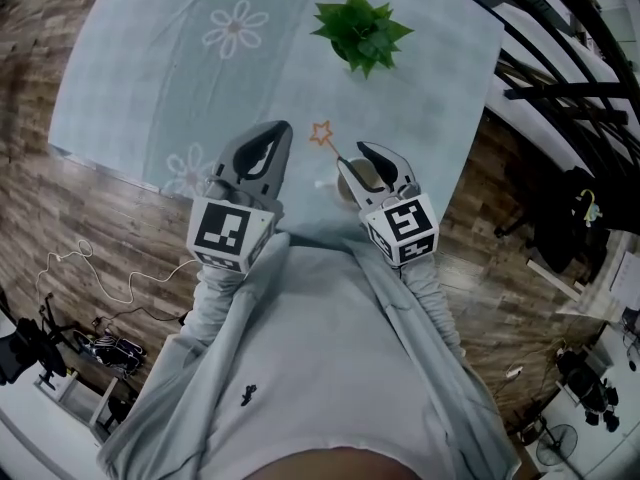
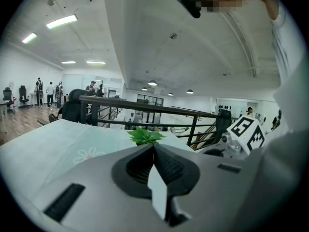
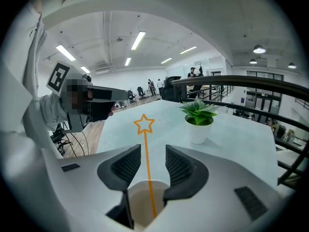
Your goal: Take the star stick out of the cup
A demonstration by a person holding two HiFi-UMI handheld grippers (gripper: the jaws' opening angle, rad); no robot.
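The star stick (image 3: pixel 147 168) stands in the cup (image 3: pixel 137 208), its thin orange stem leaning up out of the mouth and its outlined star at the top. In the right gripper view it runs up the middle of the frame, from the cup at the bottom edge to the star just above centre. In the head view the star stick (image 1: pixel 330 145) sits near the middle of the frame, the star tipped to the upper left of the pale cup (image 1: pixel 360 176).

The right claw (image 3: pixel 152 152) is spread wide around the stem. The stick passes through the gap with room on both sides and neither ribbed pad presses on it. The cup's mouth shows between the roots of the jaws. In the head view the right claw (image 1: pixel 362 166) is right of centre, over the cup.

The left claw (image 2: pixel 153 147) is closed, its jaws meeting edge to edge with nothing between them. In the head view the left claw (image 1: pixel 281 133) is left of centre, just beside the star and clear of it.

Everything rests on a worktop (image 1: pixel 150 58) covered with a pale blue-green cloth printed with white flowers (image 1: pixel 235 28). A small green plant (image 1: pixel 362 30) in a white pot (image 3: pixel 198 132) stands in the upper middle of the head view, well apart from the cup. A wooden floor (image 1: pixel 60 218) surrounds the worktop.
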